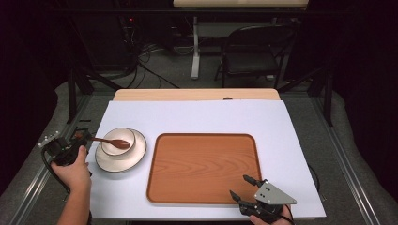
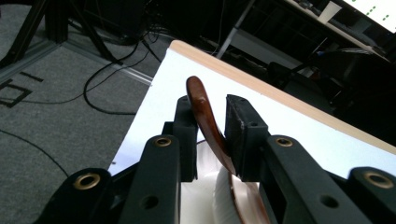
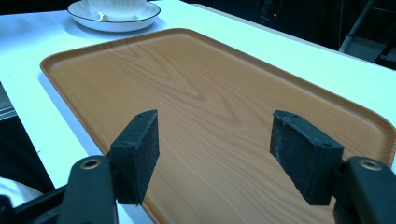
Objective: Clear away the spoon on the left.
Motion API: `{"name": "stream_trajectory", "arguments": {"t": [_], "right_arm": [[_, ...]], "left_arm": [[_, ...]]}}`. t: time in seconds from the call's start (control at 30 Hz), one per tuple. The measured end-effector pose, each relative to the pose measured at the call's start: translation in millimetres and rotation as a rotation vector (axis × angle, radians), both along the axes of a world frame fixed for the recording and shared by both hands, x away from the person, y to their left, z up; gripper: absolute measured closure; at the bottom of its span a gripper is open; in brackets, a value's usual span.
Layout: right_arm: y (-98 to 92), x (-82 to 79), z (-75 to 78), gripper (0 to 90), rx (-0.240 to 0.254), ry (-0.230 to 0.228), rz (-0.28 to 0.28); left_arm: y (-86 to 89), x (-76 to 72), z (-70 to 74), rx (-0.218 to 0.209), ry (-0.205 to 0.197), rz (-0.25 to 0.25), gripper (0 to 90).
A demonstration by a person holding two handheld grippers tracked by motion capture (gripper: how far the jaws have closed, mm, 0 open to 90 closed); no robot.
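Left gripper (image 2: 212,128): clenched on the spoon (image 2: 208,119) handle, to lift it from the bowl (image 1: 118,140).
Right gripper (image 3: 215,154): released, waiting over the tray (image 3: 210,93).

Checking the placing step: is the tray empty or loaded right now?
Empty. The tray shows bare wood grain across its whole surface in the high view; the spoon lies in the bowl on the plate beside it.
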State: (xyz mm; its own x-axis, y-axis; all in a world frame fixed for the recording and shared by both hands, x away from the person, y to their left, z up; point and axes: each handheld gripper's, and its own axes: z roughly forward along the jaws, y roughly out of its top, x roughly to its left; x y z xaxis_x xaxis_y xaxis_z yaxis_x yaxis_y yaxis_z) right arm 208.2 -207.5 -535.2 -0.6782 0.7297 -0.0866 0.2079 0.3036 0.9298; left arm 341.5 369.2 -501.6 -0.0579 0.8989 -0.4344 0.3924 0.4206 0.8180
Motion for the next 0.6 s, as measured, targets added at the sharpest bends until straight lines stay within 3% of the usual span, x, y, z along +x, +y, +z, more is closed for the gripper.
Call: {"name": "stream_trajectory", "arguments": {"t": [0.6], "right_arm": [[-1.0, -0.5, 0.8, 32.7, 0.0, -0.001, -0.001]], "left_arm": [[-16.7, 6.2, 25.6, 0.048, -0.032, -0.047, 82.2]]}}
